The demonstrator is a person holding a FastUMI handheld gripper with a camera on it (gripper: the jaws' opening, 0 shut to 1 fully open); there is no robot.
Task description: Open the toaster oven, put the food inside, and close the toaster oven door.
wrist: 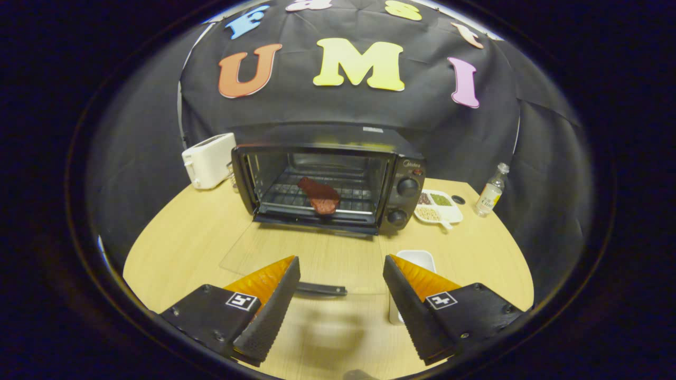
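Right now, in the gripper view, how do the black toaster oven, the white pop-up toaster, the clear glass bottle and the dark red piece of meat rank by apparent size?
1. Black toaster oven, door down
2. White pop-up toaster
3. Dark red piece of meat on the oven rack, and clear glass bottle: too alike to rank.

The gripper is open, nearest the camera.

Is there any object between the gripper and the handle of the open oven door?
Nothing visible. The open gripper sits just before the door handle, which lies between its fingers. The food is already on the rack.
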